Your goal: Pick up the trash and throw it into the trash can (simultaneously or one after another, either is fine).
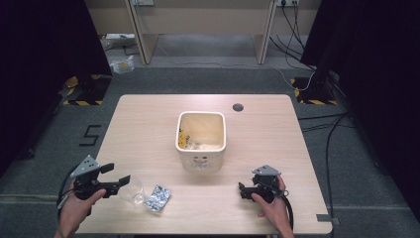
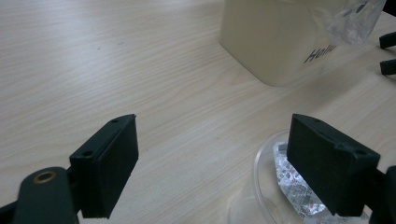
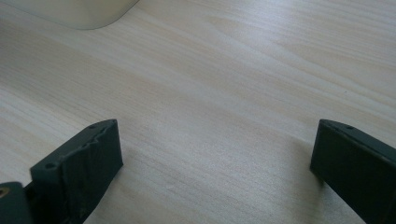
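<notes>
Left gripper (image 1: 116, 179), jaws wide and empty, reaches toward a clear cup (image 1: 132, 191) at three o'clock, apparently to grab it; right gripper (image 1: 243, 189) rests wide, empty.

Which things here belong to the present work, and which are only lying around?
In the work:
- left gripper, open beside the clear plastic cup
- silver foil packet
- cream bin, with scraps inside

Lying about:
- right gripper, open over bare table
- cables on the floor
</notes>
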Tool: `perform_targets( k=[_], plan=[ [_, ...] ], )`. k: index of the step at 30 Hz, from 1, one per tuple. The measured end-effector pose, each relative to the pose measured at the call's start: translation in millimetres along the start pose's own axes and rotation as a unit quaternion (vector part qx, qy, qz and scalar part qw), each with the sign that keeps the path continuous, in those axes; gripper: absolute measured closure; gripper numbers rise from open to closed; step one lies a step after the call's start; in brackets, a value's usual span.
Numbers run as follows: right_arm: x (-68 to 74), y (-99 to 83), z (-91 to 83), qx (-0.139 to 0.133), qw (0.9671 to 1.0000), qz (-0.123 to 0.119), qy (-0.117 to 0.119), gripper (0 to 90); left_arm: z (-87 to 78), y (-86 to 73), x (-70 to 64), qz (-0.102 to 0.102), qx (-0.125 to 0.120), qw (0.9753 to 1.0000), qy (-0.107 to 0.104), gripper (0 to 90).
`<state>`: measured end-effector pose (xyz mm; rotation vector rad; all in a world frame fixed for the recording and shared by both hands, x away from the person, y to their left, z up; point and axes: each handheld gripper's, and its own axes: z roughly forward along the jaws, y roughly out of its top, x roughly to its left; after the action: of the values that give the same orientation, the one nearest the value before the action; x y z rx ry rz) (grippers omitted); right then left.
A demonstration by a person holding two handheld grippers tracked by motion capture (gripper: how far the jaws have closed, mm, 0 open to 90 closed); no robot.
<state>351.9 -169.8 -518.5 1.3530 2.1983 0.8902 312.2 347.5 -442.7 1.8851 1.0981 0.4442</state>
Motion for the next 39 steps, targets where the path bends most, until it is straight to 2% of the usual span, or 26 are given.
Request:
perform_targets(
  k=[4, 12, 17, 21, 25, 28, 31, 32, 33, 36, 37, 38, 39],
  plan=[
    [-0.2, 0.0, 0.0, 0.0, 1.0, -0.001, 0.0, 2.2, -1.8, -2.7, -1.4, 0.001, -0.004, 1.0, -0.005, 16.5],
    [-0.1, 0.0, 0.0, 0.0, 1.0, 0.0, 0.0, 2.3, -8.7, -7.2, -4.8, 0.001, -0.008, 1.0, 0.005, 19.9],
    [-0.2, 0.0, 0.0, 0.0, 1.0, -0.001, 0.0, 2.3, -12.3, -11.2, -7.9, -0.003, -0.017, 0.9998, -0.004, 23.2],
    [-0.1, 0.0, 0.0, 0.0, 1.0, 0.0, 0.0, 2.2, -11.0, -13.8, -9.2, 0.0, -0.014, 0.9999, 0.0, 28.0],
    [-0.1, 0.0, 0.0, 0.0, 1.0, 0.0, 0.0, 2.2, -4.4, -16.1, -11.4, 0.011, -0.007, 0.9999, -0.006, 40.2],
    [-0.1, 0.0, 0.0, 0.0, 1.0, 0.0, 0.0, 2.3, 0.2, -17.3, -12.5, 0.021, 0.008, 0.9997, 0.004, 50.5],
    [-0.1, 0.0, 0.0, 0.0, 1.0, 0.0, 0.0, 2.2, 1.7, -18.5, -13.7, 0.024, 0.012, 0.9996, 0.002, 59.0],
    [-0.1, 0.0, 0.0, 0.0, 1.0, 0.0, 0.0, 2.3, 2.4, -19.0, -14.6, 0.028, 0.014, 0.9995, 0.003, 59.0],
    [-0.1, 0.0, 0.0, 0.0, 1.0, 0.0, 0.0, 2.3, 4.1, -19.9, -16.3, 0.036, 0.016, 0.9992, 0.007, 64.4],
    [-0.1, 0.0, 0.0, 0.0, 1.0, -0.001, 0.0, 2.3, 5.8, -20.7, -17.3, 0.047, 0.017, 0.9987, 0.009, 71.6],
    [-0.2, 0.0, 0.0, 0.0, 1.0, -0.001, 0.0, 2.3, 6.8, -21.2, -17.9, 0.053, 0.016, 0.9984, 0.009, 71.6],
    [-0.2, 0.0, 0.0, 0.0, 1.0, -0.001, 0.0, 2.3, 8.3, -22.2, -18.9, 0.056, 0.013, 0.9984, -0.007, 75.9],
    [-0.1, 0.0, 0.0, 0.0, 1.0, 0.0, 0.0, 2.3, 8.9, -22.5, -19.8, 0.058, 0.011, 0.9982, -0.009, 77.8]
  ],
)
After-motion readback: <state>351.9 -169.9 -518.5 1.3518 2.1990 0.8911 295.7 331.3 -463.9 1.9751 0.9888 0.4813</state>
